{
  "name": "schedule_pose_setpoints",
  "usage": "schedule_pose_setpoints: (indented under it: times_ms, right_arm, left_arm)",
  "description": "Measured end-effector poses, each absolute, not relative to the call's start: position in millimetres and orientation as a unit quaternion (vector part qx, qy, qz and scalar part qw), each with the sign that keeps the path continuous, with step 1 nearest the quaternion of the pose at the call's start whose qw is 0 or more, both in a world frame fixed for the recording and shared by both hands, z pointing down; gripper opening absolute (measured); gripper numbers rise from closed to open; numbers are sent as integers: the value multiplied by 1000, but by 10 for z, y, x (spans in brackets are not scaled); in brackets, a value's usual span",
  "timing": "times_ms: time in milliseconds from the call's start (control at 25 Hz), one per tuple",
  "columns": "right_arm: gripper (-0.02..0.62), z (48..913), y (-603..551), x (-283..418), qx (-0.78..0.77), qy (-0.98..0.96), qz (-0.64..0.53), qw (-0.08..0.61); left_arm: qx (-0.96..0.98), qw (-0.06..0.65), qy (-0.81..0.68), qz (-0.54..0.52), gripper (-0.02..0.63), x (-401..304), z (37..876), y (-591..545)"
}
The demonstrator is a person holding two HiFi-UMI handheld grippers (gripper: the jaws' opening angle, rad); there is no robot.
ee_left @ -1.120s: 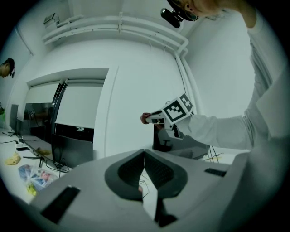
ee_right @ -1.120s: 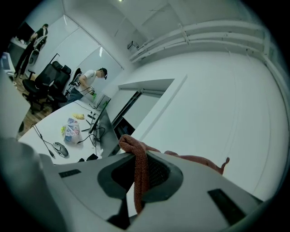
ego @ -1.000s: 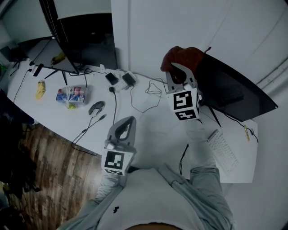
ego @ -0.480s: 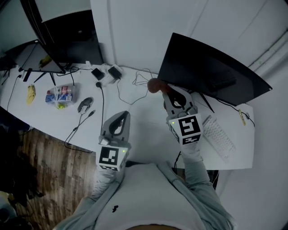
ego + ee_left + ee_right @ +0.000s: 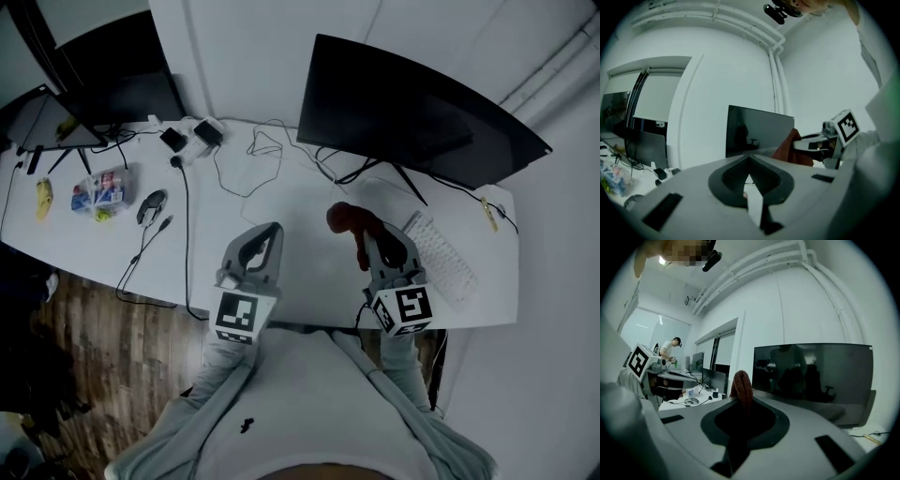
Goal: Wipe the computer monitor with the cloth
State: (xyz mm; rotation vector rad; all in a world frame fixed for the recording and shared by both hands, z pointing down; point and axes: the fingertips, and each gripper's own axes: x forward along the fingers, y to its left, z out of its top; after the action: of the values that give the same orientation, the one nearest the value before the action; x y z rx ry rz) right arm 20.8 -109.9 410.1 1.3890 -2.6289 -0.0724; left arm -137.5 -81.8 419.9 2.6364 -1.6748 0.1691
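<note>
White worktop (image 5: 309, 187) runs along a pale wall, with a dark computer monitor (image 5: 412, 112) standing at its back and a keyboard (image 5: 441, 258) in front. Both grey-sleeved forearms reach forward over the near edge. The right claw (image 5: 367, 242) points towards the screen, clamped on a bunched red cloth (image 5: 345, 218) that sticks out past its tips, apart from the monitor. The left claw (image 5: 270, 231) is held level beside it, tips together, with nothing between them.
</note>
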Motion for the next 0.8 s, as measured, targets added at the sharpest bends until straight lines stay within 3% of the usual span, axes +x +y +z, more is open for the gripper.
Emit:
schedule_pose_setpoints:
  times_ms: [320, 800]
  right_arm:
    - [34, 4165, -915, 690, 505, -859, -8, 78]
    - [34, 4391, -835, 678, 551, -833, 0, 54]
  left_arm:
    - [860, 20, -507, 56, 20, -991, 4246, -858]
    - [868, 16, -492, 73, 20, -1171, 4425, -897]
